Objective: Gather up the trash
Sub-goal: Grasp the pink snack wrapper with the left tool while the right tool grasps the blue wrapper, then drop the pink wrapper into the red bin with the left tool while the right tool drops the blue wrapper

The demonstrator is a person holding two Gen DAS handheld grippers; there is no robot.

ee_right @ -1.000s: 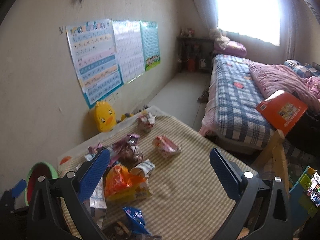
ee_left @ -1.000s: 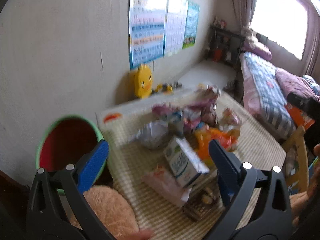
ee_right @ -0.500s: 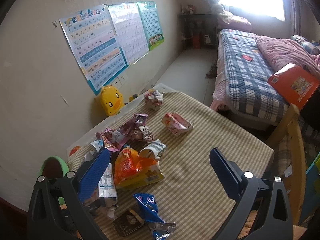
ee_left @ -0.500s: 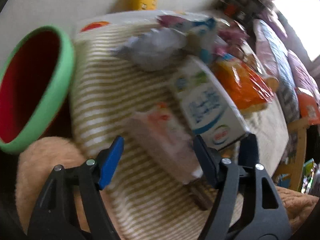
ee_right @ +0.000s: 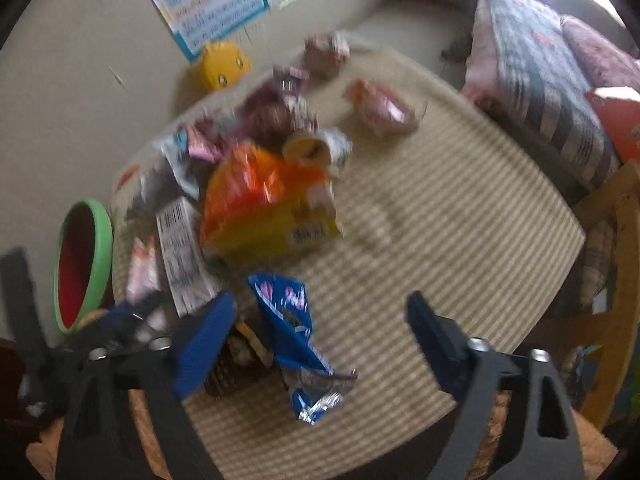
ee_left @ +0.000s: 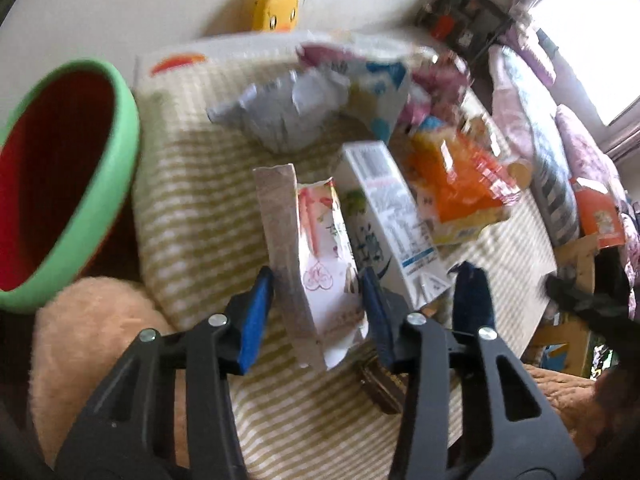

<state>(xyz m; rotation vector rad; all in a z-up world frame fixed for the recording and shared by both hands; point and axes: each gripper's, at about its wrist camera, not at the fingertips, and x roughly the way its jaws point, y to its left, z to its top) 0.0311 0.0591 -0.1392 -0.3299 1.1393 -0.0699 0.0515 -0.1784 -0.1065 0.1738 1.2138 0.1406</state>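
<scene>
Trash lies on a small table with a striped cloth. My left gripper has its blue jaws on both sides of a flat pink-and-white wrapper, nearly closed on it. A white milk carton lies just right of it. My right gripper is open above a blue foil wrapper. An orange snack bag sits behind that. The red bin with a green rim stands left of the table; it also shows in the right wrist view.
A grey crumpled bag, pink wrappers and a small cup lie farther back. A yellow duck toy sits by the wall. A bed is on the right, a wooden chair near the table edge.
Both grippers have dropped toward the table. The left jaws have narrowed around the pink wrapper. The right gripper has come down over the blue wrapper, still open.
</scene>
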